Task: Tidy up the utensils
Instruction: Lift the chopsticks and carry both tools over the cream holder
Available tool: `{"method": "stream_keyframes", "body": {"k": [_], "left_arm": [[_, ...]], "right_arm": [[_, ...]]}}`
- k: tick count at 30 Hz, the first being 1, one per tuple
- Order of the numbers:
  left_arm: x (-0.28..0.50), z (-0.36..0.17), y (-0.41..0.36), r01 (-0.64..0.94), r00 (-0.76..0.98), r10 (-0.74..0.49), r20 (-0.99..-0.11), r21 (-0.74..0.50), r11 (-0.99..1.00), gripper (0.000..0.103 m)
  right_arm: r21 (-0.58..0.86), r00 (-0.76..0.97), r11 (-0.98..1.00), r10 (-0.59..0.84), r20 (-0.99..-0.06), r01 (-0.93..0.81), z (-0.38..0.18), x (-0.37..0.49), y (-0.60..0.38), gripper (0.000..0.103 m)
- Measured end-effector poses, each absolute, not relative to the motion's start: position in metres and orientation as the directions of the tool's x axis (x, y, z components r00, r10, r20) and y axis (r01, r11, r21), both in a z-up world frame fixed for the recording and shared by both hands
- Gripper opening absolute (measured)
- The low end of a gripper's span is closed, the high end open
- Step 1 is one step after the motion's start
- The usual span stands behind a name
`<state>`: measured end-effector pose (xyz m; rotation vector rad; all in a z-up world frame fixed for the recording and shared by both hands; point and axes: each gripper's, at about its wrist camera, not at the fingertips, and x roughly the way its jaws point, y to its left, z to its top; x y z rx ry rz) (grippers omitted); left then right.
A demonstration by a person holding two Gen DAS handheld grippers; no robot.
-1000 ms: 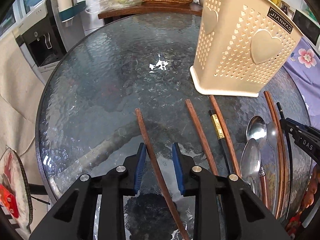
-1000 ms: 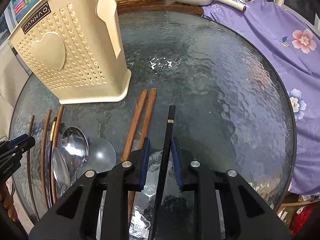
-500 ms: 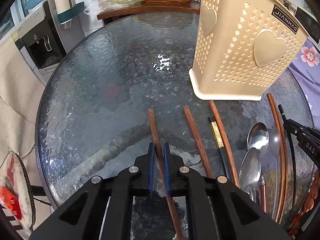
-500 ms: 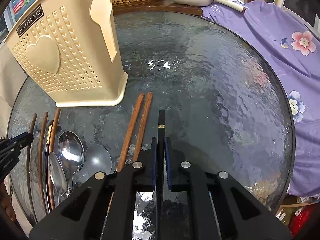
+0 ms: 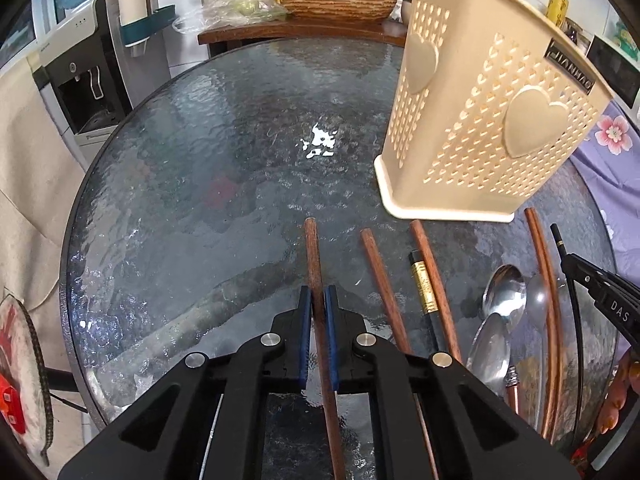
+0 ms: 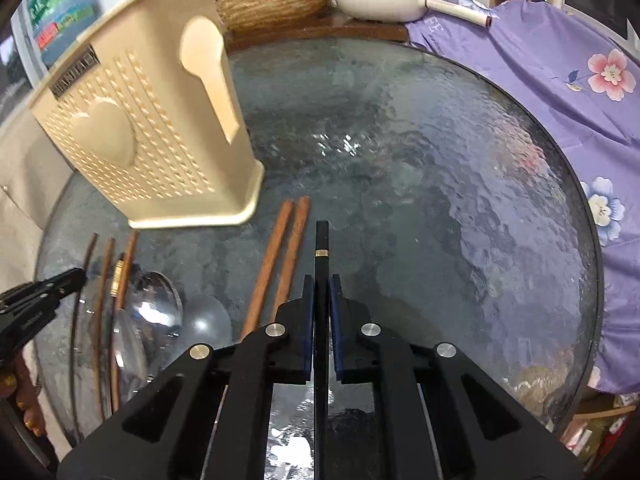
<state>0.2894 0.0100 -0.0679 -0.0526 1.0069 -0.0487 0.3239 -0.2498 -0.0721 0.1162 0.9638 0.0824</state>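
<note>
The round glass counter (image 5: 200,200) carries everything, and the cream holder (image 5: 492,120) stands upright toward its far edge. My right view alone shows the purple floral cloth (image 6: 560,80) draped past the counter's right edge and the white pan (image 6: 376,0) on the sideboard beyond; my left view alone shows the water dispenser (image 5: 80,80) off the left edge.

My left claw (image 5: 315,300) is clamped on a brown chopstick (image 5: 312,256), whose far end points toward the holder's base. Just right of it lie two more brown chopsticks (image 5: 380,280) with a black one with a gold band (image 5: 422,284) between them. The spoons (image 5: 504,292) lie nearer the counter's near right edge.

My right claw (image 6: 319,292) is clamped on a black chopstick (image 6: 322,240), its gold ring just beyond my pads. A pair of brown chopsticks (image 6: 280,248) lies just left of it, side by side. Each view catches the other claw at its margin, but only its own shows the grip.
</note>
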Motion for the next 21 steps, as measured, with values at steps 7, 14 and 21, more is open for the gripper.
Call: {"method": "stream_keyframes", "body": {"k": [7, 14, 21], "left_arm": [[0.273, -0.038, 0.009, 0.042, 0.613, -0.096, -0.784, -0.089, 0.995, 0.006], [0.247, 0.009, 0.009, 0.092, 0.708, -0.161, -0.688, -0.136, 0.986, 0.006], [0.224, 0.041, 0.010, 0.127, 0.767, -0.195, -0.611, -0.153, 0.980, 0.006]], "right_arm": [[0.189, 0.633, 0.980, 0.188, -0.751, -0.066, -0.046, 0.308, -0.249, 0.008], [0.222, 0.713, 0.964, 0.260, -0.651, -0.149, 0.000, 0.282, -0.247, 0.008], [0.227, 0.759, 0.953, 0.299, -0.579, -0.203, 0.035, 0.249, -0.252, 0.008]]}}
